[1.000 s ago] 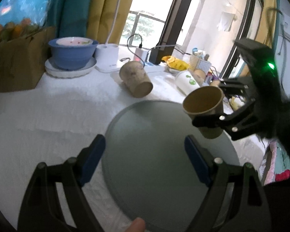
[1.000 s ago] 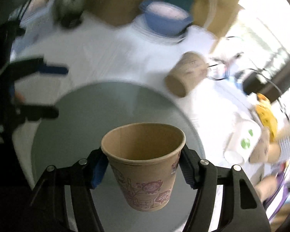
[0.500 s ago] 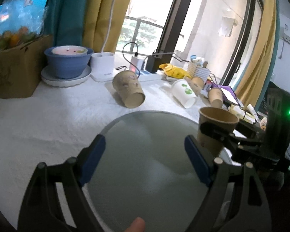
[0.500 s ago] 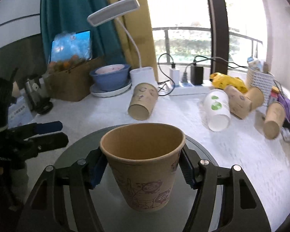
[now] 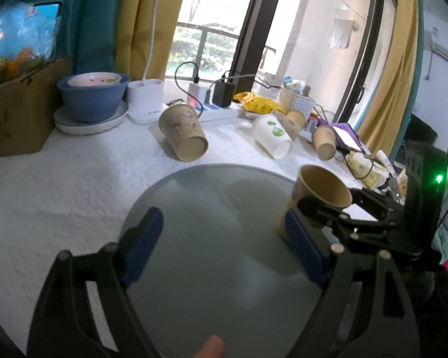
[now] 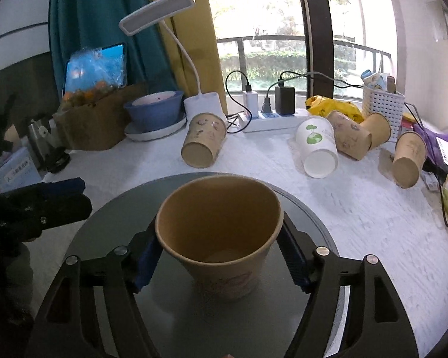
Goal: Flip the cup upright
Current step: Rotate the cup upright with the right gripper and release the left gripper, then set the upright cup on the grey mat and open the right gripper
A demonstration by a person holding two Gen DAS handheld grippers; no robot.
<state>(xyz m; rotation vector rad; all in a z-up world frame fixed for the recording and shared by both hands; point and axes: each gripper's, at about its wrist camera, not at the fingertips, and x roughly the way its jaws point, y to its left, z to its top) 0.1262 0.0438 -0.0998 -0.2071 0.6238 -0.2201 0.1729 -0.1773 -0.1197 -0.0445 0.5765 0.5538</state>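
A brown paper cup (image 6: pixel 221 232) with a pink print stands upright, mouth up, with its base on or just above the round grey glass plate (image 6: pixel 310 217). My right gripper (image 6: pixel 221 256) is shut on the cup, blue pads on both sides. In the left wrist view the same cup (image 5: pixel 316 197) is at the plate's (image 5: pixel 209 238) right side, held by the right gripper (image 5: pixel 322 208). My left gripper (image 5: pixel 224 247) is open and empty over the plate's near side.
Another brown cup (image 6: pixel 204 144) lies on its side behind the plate. A white cup (image 6: pixel 318 146) and several brown cups (image 6: pixel 409 159) lie at the right. A blue bowl (image 6: pixel 155 110), desk lamp (image 6: pixel 203 101), power strip (image 6: pixel 274 122) and cardboard box (image 6: pixel 95 122) line the back.
My right gripper has turned level and lowered the cup from above the plate down to its surface. My left gripper has stayed open in place.
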